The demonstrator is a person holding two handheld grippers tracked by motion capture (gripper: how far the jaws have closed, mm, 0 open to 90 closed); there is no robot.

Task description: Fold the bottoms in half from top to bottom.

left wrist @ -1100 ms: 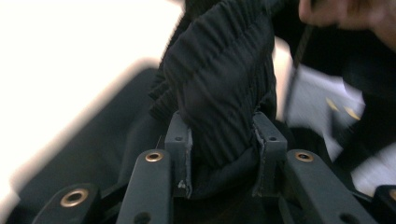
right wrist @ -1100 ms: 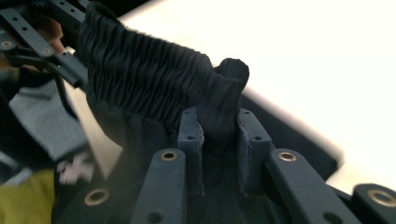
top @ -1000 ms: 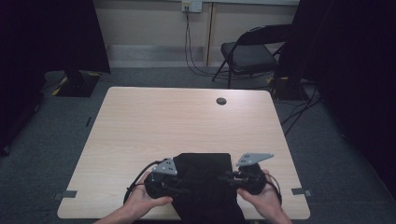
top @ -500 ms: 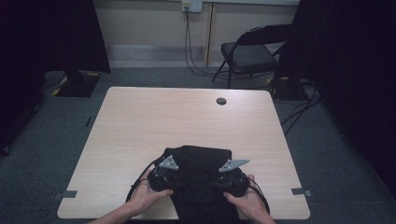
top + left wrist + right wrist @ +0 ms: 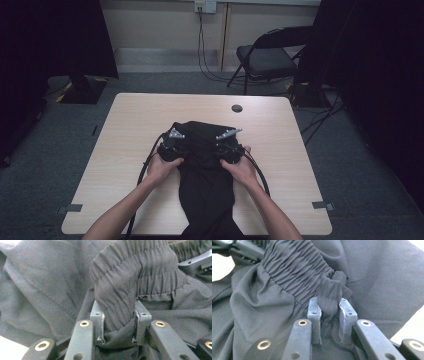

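Observation:
A black garment (image 5: 205, 170) with an elastic waistband lies on the light wooden table (image 5: 125, 130), trailing over the near edge. My left gripper (image 5: 172, 142) is shut on the left part of the gathered waistband (image 5: 130, 282), the cloth bunched between its pads (image 5: 98, 317). My right gripper (image 5: 227, 142) is shut on the right part of the waistband (image 5: 294, 267), a fold of cloth (image 5: 330, 297) pinched between its pads (image 5: 314, 312). Both grippers sit near the table's middle with the waistband end of the garment held between them.
A round cable hole (image 5: 237, 108) sits near the table's far edge. Beyond the table stands a folding chair (image 5: 272, 55) and a wall with hanging cables (image 5: 202, 45). Dark curtains flank both sides. Grey tape marks (image 5: 320, 205) lie at the table's near corners.
Both hands have pushed away from the near edge toward the table's middle, carrying the garment's waistband with them and drawing closer together. More of the cloth now lies on the table.

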